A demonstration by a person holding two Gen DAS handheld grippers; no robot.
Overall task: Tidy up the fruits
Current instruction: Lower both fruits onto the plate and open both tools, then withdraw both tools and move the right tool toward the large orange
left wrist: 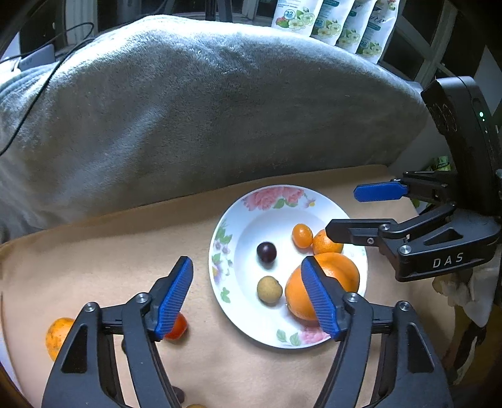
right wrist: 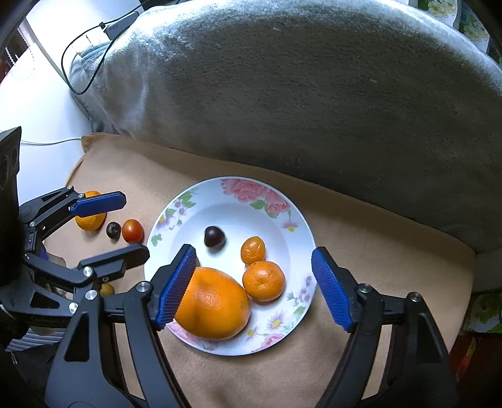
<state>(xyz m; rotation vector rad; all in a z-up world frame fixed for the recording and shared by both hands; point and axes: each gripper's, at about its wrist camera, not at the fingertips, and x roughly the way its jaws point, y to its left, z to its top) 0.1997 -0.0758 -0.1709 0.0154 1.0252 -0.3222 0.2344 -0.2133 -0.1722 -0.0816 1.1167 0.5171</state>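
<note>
A white flowered plate [left wrist: 219, 226] [right wrist: 301, 219] lies on a tan cloth. In it are a large orange [left wrist: 326, 282] [right wrist: 216, 304], a mandarin [left wrist: 326, 243] [right wrist: 263, 281], a kumquat [left wrist: 301, 235] [right wrist: 252, 249], a dark plum [left wrist: 266, 251] [right wrist: 214, 237] and a tan longan [left wrist: 269, 289]. My left gripper [left wrist: 248, 276] [right wrist: 135, 225] hovers open over the plate's left edge, holding nothing. My right gripper [right wrist: 254, 270] [left wrist: 354, 213] stands open above the oranges, its pads not pressing on either. A tomato [left wrist: 177, 328] [right wrist: 132, 230], another orange [left wrist: 58, 335] [right wrist: 91, 219] and a small dark fruit [right wrist: 113, 230] lie left of the plate.
A thick grey blanket [left wrist: 188, 110] [right wrist: 313, 94] rises right behind the cloth. Flower-printed packs [left wrist: 332, 22] stand beyond it. A black cable [right wrist: 72, 72] runs over the white surface at far left. A small yellow fruit [right wrist: 106, 288] lies under the left gripper.
</note>
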